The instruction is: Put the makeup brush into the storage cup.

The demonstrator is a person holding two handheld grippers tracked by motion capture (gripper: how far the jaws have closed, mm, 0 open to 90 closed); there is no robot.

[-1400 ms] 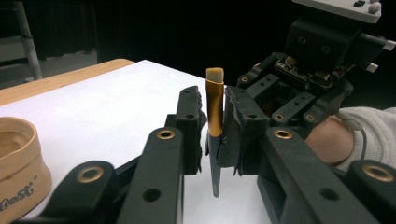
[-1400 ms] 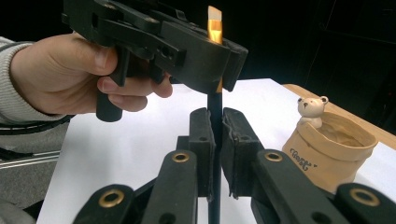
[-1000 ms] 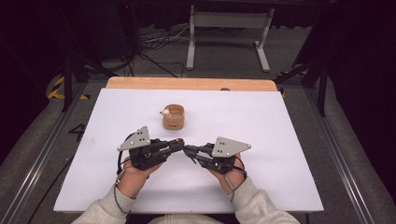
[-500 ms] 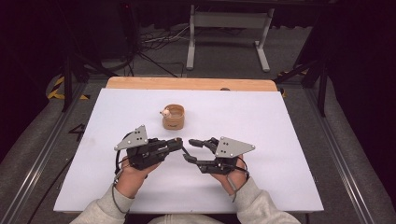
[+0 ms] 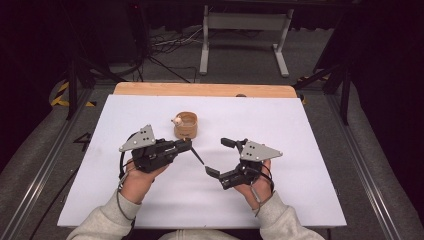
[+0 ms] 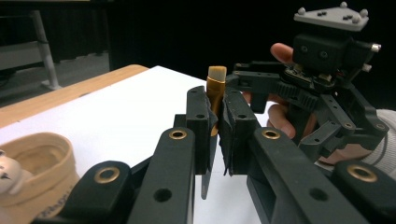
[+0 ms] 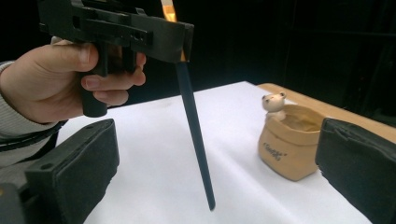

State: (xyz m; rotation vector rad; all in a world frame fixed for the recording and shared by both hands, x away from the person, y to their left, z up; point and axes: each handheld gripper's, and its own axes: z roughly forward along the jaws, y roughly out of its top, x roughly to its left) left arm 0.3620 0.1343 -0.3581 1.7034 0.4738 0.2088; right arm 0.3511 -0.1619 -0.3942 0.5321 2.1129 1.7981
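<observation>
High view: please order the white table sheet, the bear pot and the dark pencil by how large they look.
1. White table sheet, by far the largest.
2. Bear pot.
3. Dark pencil, a thin sliver; its upper part is hidden in the left gripper.

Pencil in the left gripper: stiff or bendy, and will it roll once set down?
Probably stiff: the pencil hangs straight from the left gripper, clamped only near its eraser end. Likely light, being so thin. Laid on the flat white table it may well roll; whether its barrel is round or faceted I cannot tell.
</observation>
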